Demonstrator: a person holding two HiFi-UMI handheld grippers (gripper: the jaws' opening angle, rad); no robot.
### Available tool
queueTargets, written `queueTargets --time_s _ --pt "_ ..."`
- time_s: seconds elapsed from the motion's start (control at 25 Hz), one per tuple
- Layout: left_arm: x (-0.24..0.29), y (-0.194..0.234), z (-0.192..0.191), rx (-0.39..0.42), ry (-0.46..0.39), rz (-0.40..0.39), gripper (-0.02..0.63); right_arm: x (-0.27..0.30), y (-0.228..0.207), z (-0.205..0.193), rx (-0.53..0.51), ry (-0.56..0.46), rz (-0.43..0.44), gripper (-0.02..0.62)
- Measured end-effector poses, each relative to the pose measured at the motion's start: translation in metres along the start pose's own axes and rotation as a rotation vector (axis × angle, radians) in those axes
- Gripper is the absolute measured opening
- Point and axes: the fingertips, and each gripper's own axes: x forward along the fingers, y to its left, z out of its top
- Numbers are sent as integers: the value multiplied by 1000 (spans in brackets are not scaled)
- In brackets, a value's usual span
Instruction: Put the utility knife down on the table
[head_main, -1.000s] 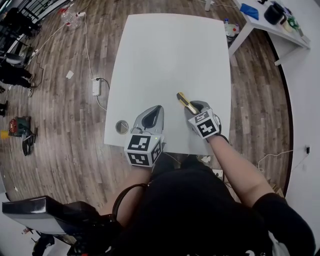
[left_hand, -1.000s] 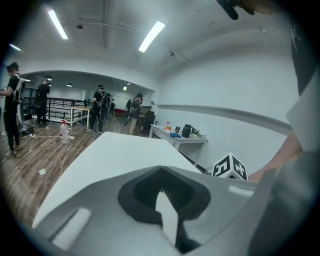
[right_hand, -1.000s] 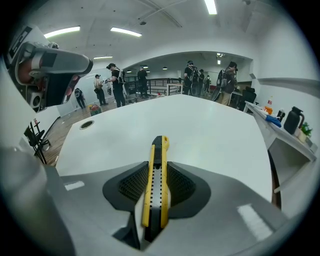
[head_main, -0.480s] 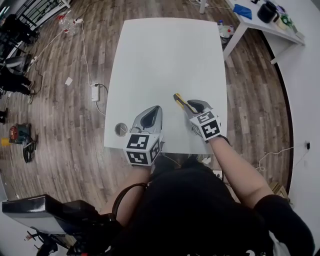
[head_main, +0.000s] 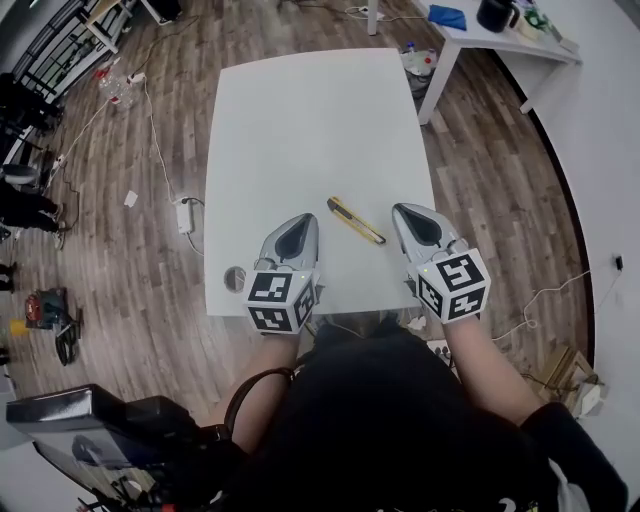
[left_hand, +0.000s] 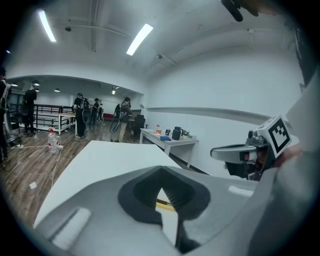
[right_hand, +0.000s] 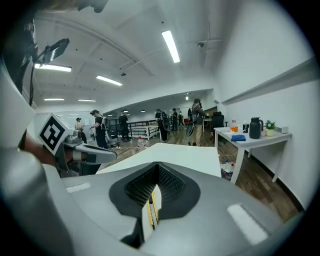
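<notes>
Utility knife (head_main: 356, 221) on table (head_main: 300, 120) — between left gripper (head_main: 300, 228), right gripper (head_main: 418, 222).

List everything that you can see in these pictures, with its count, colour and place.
table: one, white, in front of the person.
utility knife: one, yellow and black, lying flat on the table between the two tools, touched by neither.
round thing: one, grey, at the table's near left corner; I cannot tell what it is.
side table: one, white, far right by the wall.
jug: one, black, on the side table.
power strip: one, white, on the wooden floor left of the table.
people: several, dark clothes, far end of the room.
left tool: one, grey, over the table's near edge, jaws slightly apart, empty.
right tool: one, grey, right of the knife, jaws apart, empty.
</notes>
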Motion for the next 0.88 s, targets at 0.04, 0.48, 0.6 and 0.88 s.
queueTargets --time_s 0.04,0.48,0.6,0.88 --pt "0 -3 1 5 0 -3 0 -7 -3 4 -3 -13 -13 21" --pt "4 -26 2 18 -3 -6 0 -27 -17 3 -11 -30 -23 21" --pt "1 -30 -3 3 1 -4 0 -28 -17 1 -18 -17 -21 21" --pt "-15 -22 -9 8 -11 25 0 -23 -2 -5 -23 -27 6 22"
